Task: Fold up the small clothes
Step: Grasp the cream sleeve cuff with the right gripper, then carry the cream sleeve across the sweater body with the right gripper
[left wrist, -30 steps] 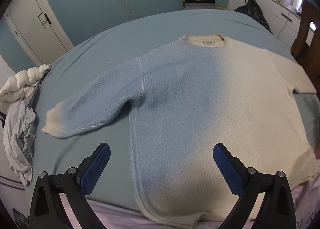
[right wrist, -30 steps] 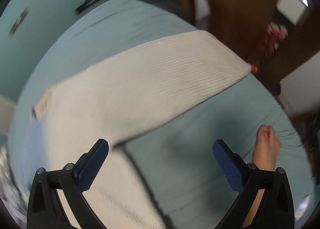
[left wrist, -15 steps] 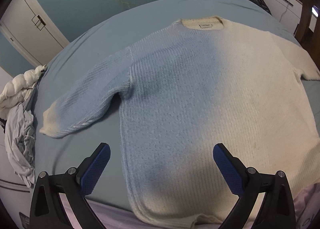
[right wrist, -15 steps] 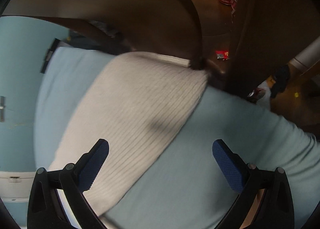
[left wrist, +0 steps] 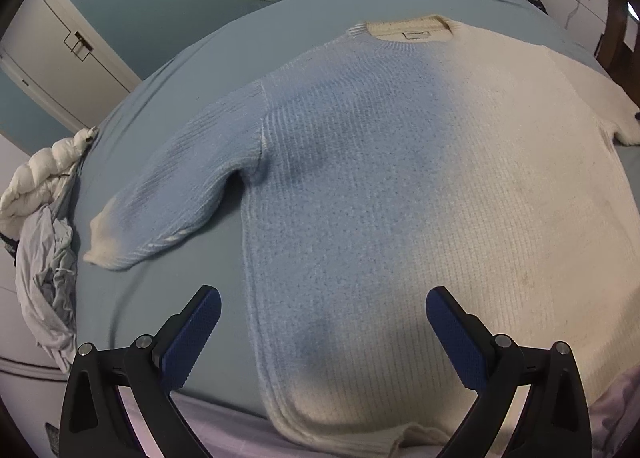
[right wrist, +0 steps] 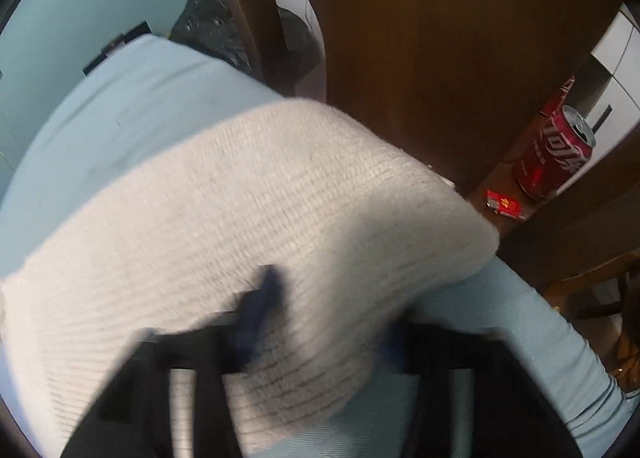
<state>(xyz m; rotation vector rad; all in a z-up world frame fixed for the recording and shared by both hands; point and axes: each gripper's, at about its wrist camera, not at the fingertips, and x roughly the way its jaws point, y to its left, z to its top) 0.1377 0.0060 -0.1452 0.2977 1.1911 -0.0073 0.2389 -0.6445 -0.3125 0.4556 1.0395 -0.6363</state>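
Note:
A knit sweater, blue on its left half and cream on its right, lies flat and face up on the blue bed, neck away from me. My left gripper is open and empty, hovering over the sweater's lower left hem. In the right wrist view my right gripper is blurred; its fingers are closing around the lower edge of the cream right sleeve, which lies on the bed by the cuff. I cannot tell whether they have shut on it.
A grey and white pile of clothes lies at the bed's left edge. A dark wooden chair stands beside the bed on the right, with a red can and a small red packet on a wooden surface.
My right gripper has moved onto the right sleeve and its fingers have come much closer together. My left gripper has moved slightly nearer the sweater body.

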